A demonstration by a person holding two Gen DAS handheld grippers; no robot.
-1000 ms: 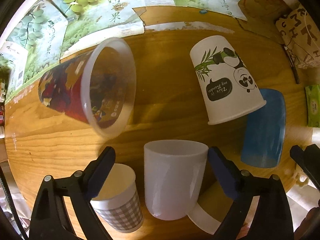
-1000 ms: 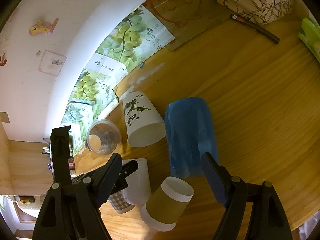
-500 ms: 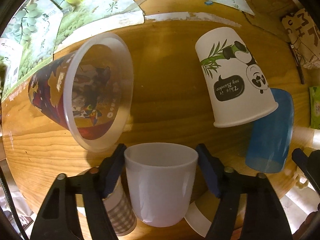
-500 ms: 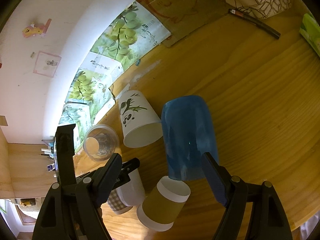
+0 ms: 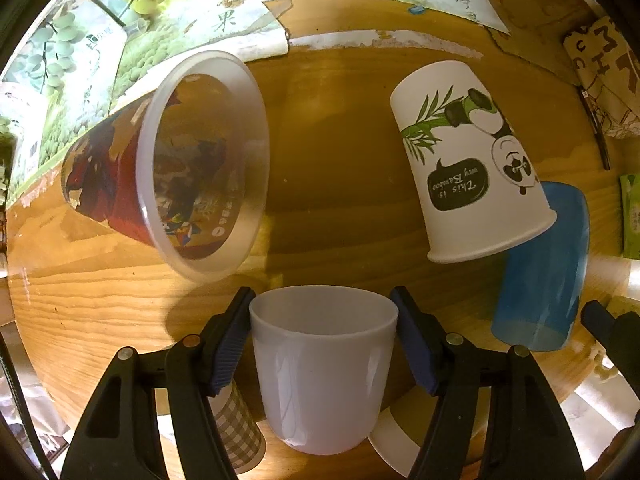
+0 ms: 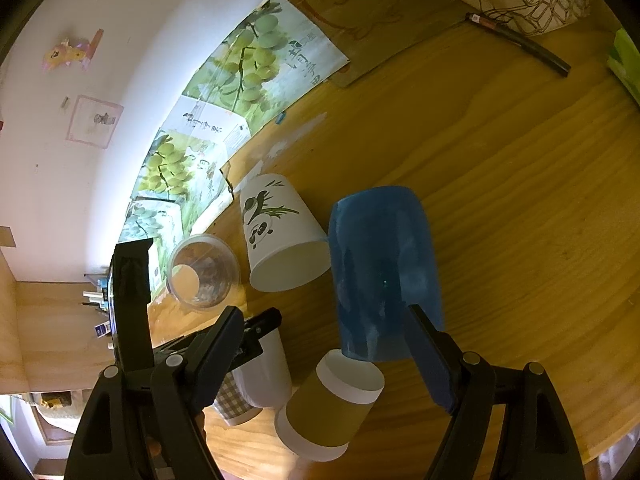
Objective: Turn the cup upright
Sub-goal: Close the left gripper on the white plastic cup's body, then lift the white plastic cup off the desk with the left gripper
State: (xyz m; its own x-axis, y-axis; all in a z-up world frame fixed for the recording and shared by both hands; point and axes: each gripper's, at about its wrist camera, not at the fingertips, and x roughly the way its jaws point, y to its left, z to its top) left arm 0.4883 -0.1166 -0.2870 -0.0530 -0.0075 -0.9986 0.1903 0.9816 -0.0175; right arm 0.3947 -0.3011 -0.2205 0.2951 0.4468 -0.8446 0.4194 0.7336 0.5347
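Left gripper (image 5: 323,344) jaws clamped on white mug (image 5: 320,368); right gripper (image 6: 324,354) jaws apart, empty.

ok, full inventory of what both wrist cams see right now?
white mug: 1, white, near edge of table, clamped in the left gripper
clear printed cup: 1, red print, on its side, left
panda paper cup: 1, white, on its side, against blue cup
blue cup: 1, blue, lying on its side, centre
brown-sleeve paper cup: 1, brown and white, on its side, front
checked paper cup: 1, grey check, beside the mug
pen: 1, black, far back
grape cartons: several, green, along wall
table: 1, wood
left hand-held gripper: shut on mug
right hand-held gripper: open, empty
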